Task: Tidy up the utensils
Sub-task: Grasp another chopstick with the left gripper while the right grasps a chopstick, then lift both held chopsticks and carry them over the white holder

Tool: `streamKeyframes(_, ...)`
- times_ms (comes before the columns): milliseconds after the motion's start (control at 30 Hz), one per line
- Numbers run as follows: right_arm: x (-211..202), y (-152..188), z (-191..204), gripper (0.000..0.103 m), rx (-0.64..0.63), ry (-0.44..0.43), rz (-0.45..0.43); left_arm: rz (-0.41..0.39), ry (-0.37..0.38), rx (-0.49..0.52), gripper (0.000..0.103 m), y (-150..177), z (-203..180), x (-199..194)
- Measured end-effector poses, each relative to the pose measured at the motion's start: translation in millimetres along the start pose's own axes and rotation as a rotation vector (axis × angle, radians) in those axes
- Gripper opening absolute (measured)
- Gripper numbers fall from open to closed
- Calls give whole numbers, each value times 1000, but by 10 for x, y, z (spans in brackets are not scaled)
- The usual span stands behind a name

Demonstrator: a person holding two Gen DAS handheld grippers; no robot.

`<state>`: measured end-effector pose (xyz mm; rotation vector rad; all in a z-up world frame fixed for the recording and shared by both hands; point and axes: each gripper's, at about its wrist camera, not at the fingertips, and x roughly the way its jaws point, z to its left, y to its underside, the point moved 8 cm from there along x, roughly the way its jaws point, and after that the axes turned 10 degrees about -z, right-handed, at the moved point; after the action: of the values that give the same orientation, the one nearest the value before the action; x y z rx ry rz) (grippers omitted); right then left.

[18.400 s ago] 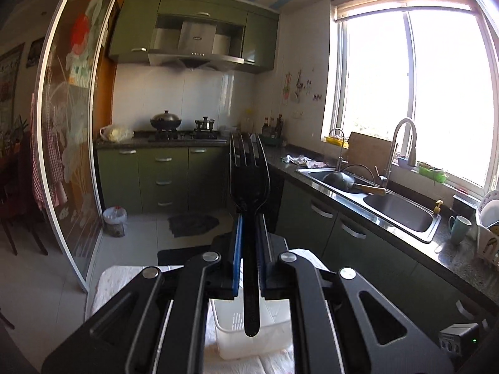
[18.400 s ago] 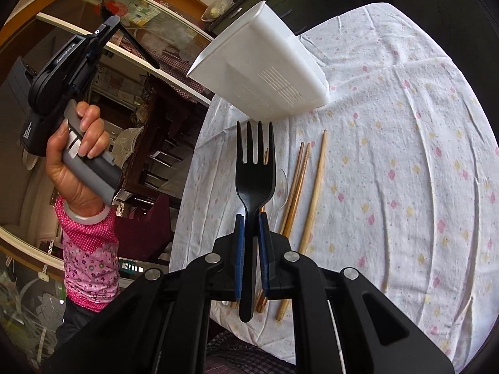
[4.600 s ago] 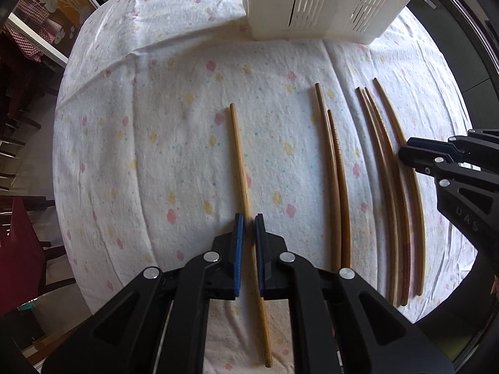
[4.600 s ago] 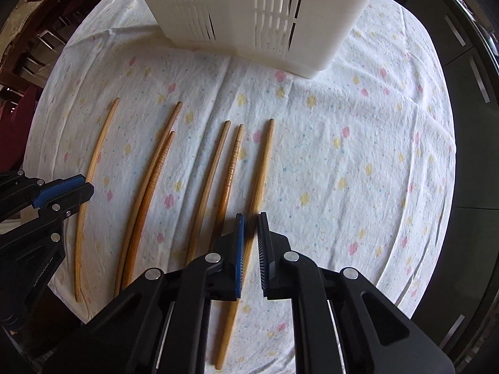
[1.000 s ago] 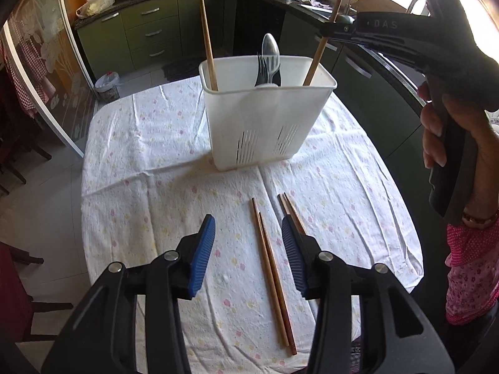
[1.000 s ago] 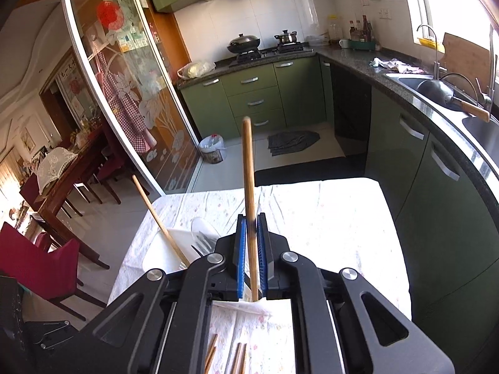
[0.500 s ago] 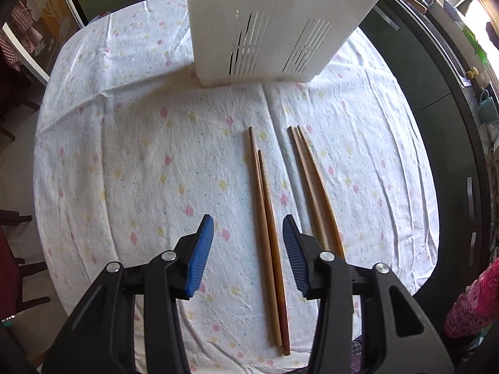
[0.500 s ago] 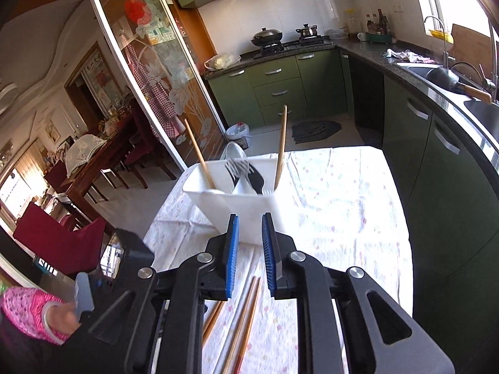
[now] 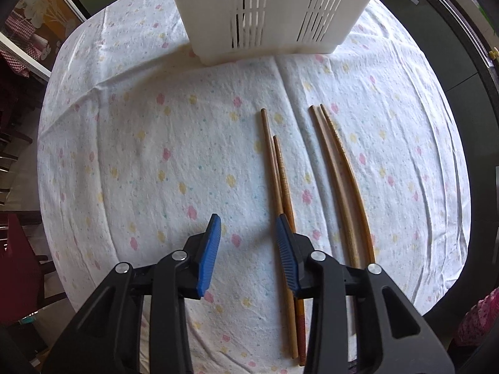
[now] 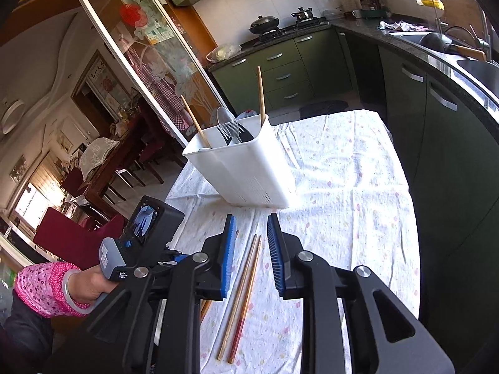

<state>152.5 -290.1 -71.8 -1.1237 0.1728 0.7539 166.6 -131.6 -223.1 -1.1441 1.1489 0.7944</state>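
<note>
I am holding the left gripper [image 9: 248,243] wide open and empty above the near part of the table [image 9: 124,143]; its right finger [image 9: 288,255] is covering part of the left pair of chopsticks [image 9: 276,171], and whether it is touching them I cannot tell; the right pair of chopsticks [image 9: 338,168] is lying just beside, toward the table's right edge; the white utensil holder [image 9: 271,9] is standing at the far side; my right gripper [image 10: 249,246] is hanging partly open, holding nothing, above the chopsticks; in the holder I am seeing two upright chopsticks [image 10: 260,93], a spoon [image 10: 224,118] and a fork [image 10: 232,129].
</note>
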Motion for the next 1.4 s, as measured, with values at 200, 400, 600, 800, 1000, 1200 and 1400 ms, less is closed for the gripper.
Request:
streamKeyframes(200,41,19,32,23,14,-12,25,16,8,6,36,-12,-65,61)
streamKeyframes(400,83,24,103,23,0,-10,47,43,-26,32,36,12,-136,155)
streamKeyframes(600,399,293,338,30,-75,-4,224,59,-7,1,30,39,-143,219)
streamKeyframes(800,866,749,411,30,-50,-8,484,64,28,-20,6,35,-65,228)
streamKeyframes(1000,1235,933,405,22,-79,72,636,60,31,-36,6,81,126,246)
streamKeyframes(1200,1556,1153,416,12,-87,146,737,18,27,-56,6,134,453,132)
streamKeyframes(1400,1743,1231,366,12,-129,245,767,-5,51,-73,6,201,636,33)
